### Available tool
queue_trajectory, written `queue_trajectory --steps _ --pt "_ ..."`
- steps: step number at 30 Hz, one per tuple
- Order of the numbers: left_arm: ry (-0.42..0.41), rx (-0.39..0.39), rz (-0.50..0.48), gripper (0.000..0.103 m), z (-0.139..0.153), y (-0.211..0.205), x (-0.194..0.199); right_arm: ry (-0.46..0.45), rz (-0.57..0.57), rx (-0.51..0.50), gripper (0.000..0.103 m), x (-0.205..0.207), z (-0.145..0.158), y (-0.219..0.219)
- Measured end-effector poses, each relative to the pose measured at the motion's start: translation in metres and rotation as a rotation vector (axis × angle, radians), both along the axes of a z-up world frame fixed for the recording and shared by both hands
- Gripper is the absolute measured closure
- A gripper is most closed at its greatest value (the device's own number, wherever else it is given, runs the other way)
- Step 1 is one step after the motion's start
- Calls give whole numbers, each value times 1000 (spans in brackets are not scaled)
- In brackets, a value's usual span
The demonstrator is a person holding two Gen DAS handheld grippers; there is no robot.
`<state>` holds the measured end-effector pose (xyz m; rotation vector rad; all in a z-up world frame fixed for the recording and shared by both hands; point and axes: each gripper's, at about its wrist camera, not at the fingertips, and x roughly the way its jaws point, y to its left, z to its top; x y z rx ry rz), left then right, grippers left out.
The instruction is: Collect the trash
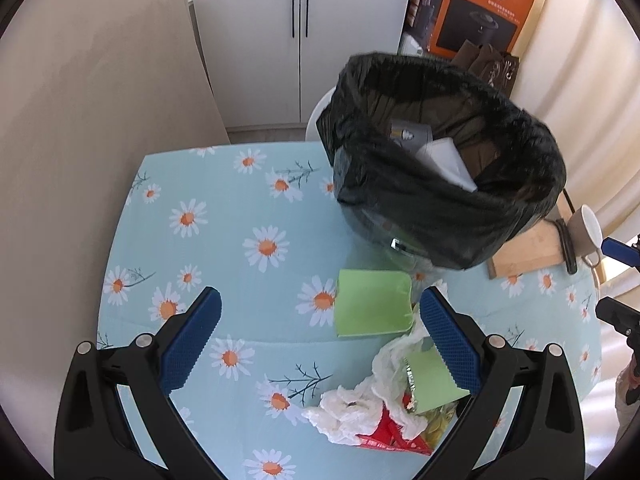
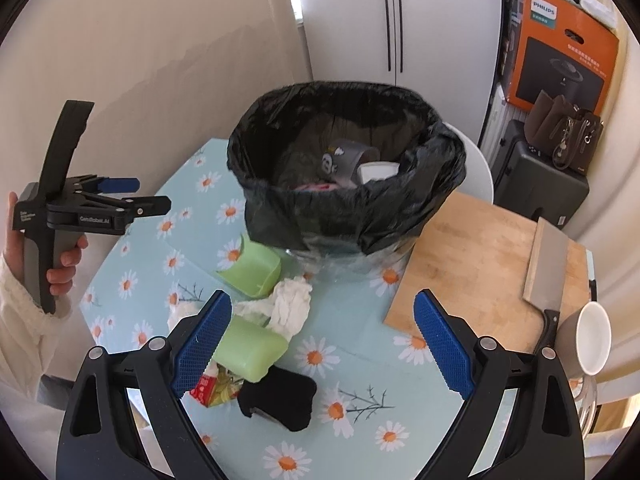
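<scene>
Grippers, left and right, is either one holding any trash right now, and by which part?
Nothing is held. The left gripper and the right gripper are both open, their fingers apart above the table.

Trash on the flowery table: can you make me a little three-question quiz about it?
1. True or false: the black-lined bin already has things inside.
2. What lies on the wooden board? A) cleaver B) spoon C) banana
3. Fill in: neither the left tool nor the right tool grips anything; both are ____.

Key: 1 true. 2 A, the cleaver. 3 open; the crumpled tissue and green pieces lie loose on the table.
</scene>
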<state>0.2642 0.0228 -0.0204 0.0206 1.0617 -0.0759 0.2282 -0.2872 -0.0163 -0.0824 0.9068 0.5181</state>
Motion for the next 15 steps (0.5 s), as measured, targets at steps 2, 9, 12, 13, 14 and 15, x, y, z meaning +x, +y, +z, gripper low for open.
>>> queue_trajectory --steps 2,9,12,13,14,15 --pt "16 6 -3 6 -7 0 0 15 3 0 15 -2 -5 2" --pt "78 24 -31 6 -32 0 5 80 9 -10 15 -6 -27 14" --pt "106 22 -49 6 -43 0 9 111 7 -5 15 -8 -37 19" --pt "118 19 -56 6 -48 0 11 119 7 -5 15 -8 -40 21" --pt "129 20 -64 6 -54 0 14 129 5 -6 15 -9 -44 23" --pt "134 22 -69 6 -57 -1 15 136 3 -8 15 -9 -47 25"
